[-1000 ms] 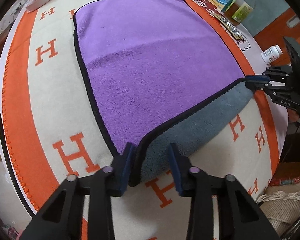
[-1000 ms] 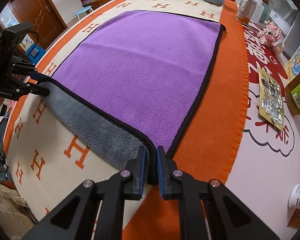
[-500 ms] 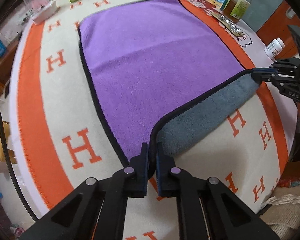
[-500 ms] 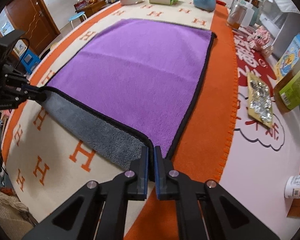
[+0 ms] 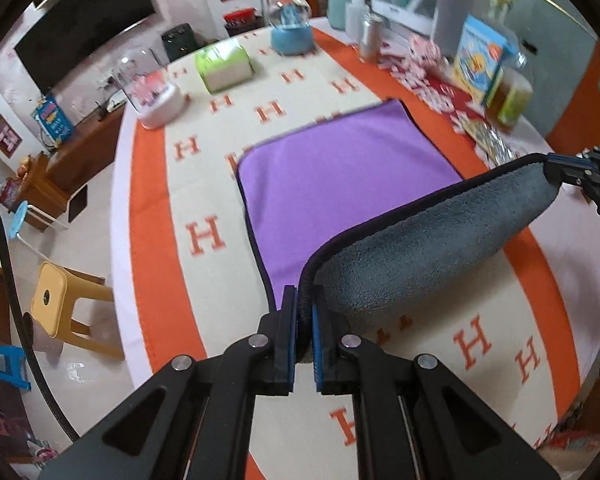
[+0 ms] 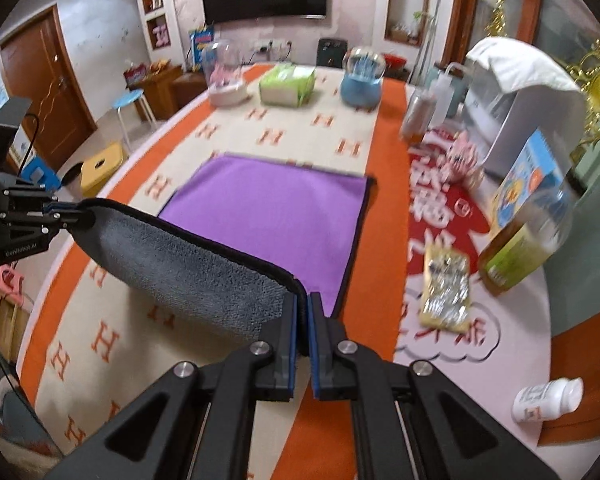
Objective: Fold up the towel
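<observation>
- Left wrist view: your left gripper (image 5: 305,320) has its jaws nearly closed, pinching one near corner of the purple plush towel with a grey underside and black piping (image 5: 340,184); the black hem runs straight up out of the blue pads.
- Right wrist view: your right gripper (image 6: 302,320) is clamped the same way on the other near corner of the towel (image 6: 276,216), with the grey side (image 6: 188,264) hanging to the left of its jaws.
- Between the two sets of jaws the lifted hem stretches as a taut, slightly sagging line, clear of the counter with the cream-and-orange H-patterned cloth (image 5: 204,236).
- Ahead of both jaws the purple face lies flat, its far edge straight forward and well apart from the raised hem.
- Judging from this, the fold axis runs side to side, parallel to the line between your grippers, so both should travel forward together; neither hand is clearly nearer the far edge.
</observation>
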{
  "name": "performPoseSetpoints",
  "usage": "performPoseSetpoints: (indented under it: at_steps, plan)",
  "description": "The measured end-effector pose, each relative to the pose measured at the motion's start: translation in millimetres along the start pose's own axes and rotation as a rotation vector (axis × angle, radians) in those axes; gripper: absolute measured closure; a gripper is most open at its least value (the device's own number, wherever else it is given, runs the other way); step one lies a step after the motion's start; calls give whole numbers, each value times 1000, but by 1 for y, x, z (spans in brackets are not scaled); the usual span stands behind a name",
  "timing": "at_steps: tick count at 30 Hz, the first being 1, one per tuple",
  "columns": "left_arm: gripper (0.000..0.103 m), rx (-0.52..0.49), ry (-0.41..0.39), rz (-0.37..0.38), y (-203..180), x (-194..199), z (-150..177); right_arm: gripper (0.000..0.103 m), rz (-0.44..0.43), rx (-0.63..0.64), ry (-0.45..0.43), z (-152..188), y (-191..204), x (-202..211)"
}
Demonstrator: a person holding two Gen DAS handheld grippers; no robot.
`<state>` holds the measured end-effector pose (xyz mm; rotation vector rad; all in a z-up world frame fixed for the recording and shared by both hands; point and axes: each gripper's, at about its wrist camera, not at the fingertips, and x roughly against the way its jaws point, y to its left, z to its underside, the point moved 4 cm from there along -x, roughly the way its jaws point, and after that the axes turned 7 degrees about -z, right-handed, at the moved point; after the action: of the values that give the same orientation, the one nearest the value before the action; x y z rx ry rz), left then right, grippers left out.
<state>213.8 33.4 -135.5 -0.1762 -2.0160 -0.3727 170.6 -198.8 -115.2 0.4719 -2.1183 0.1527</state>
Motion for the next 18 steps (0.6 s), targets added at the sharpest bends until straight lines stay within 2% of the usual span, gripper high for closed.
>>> performPoseSetpoints:
  at_steps: [9, 18]
  plan:
    - [98, 68, -39, -78, 26, -7, -51, 98, 38, -17, -46, -48, -13, -8]
    - [98, 104, -58, -147, 41, -38, -100, 98, 95, -70, -61, -93, -39, -46]
